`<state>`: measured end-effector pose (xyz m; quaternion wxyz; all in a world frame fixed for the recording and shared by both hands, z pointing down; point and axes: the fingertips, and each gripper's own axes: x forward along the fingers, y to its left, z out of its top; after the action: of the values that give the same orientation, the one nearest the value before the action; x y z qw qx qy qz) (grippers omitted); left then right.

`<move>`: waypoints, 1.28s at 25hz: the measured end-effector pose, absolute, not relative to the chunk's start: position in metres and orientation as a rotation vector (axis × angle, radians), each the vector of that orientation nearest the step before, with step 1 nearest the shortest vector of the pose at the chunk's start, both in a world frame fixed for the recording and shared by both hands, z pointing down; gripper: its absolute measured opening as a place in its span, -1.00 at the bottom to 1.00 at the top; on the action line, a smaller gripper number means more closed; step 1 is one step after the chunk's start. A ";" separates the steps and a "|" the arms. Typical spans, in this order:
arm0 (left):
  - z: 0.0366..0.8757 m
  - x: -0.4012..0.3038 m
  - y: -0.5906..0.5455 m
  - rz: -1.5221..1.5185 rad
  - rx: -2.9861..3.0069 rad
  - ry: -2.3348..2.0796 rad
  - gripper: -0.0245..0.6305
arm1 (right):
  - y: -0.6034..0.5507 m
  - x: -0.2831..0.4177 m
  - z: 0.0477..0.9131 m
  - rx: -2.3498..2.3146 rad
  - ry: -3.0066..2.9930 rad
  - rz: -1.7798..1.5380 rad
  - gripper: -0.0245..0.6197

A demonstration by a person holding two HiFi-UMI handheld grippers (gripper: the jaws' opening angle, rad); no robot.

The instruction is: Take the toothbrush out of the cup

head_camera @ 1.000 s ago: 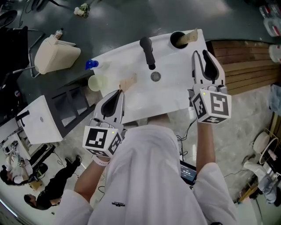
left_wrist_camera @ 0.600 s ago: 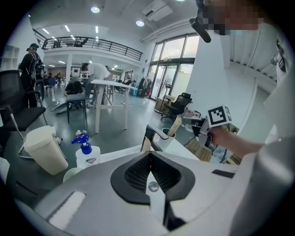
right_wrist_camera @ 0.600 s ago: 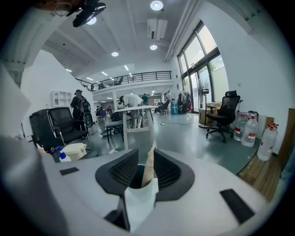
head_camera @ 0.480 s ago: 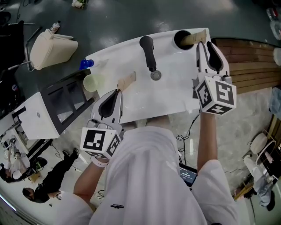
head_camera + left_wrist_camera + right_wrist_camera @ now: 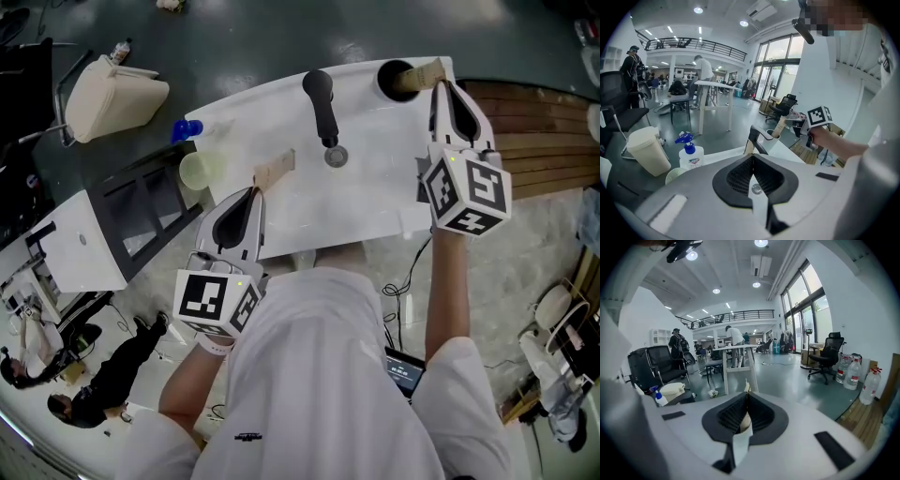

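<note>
A black cup [image 5: 394,79] stands at the far right corner of the white sink top [image 5: 281,216]. A beige toothbrush [image 5: 419,76] leans out of the cup to the right. My right gripper [image 5: 439,87] is shut on that toothbrush's upper end, and the beige handle [image 5: 742,420] shows pinched between the jaws in the right gripper view [image 5: 746,397]. My left gripper [image 5: 254,191] hovers over the sink's near left edge. It is shut on a second beige toothbrush [image 5: 274,170], whose sliver [image 5: 749,146] pokes past the jaw tips [image 5: 751,157].
A black faucet [image 5: 321,101] and a drain [image 5: 336,156] sit mid-sink. Left of the sink are a pale green cup [image 5: 199,171], a blue-capped spray bottle [image 5: 186,129] and a beige bin [image 5: 112,92]. Wooden slats [image 5: 534,141] lie at the right.
My right gripper moved away from me up to the cup and its jaws closed on the toothbrush. The left gripper stayed about where it was.
</note>
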<state>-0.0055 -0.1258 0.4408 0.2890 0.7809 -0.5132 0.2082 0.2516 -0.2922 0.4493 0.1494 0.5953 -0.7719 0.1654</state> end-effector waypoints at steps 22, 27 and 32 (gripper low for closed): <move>0.382 -0.023 -0.094 0.435 2.233 -1.372 -0.91 | -0.212 0.239 0.294 1.863 -2.377 0.182 -0.90; 0.367 -0.032 -0.083 0.394 2.270 -1.365 -0.91 | -0.172 0.232 0.272 1.863 -2.365 0.153 -0.90; 0.358 -0.035 -0.070 0.373 2.303 -1.354 -0.91 | -0.130 0.224 0.281 1.832 -2.330 0.189 -0.90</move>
<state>-0.0354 -0.0699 0.3579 0.2203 0.8328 -0.4896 0.1348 0.2239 -0.1303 0.2809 0.0857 0.6144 -0.7818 0.0634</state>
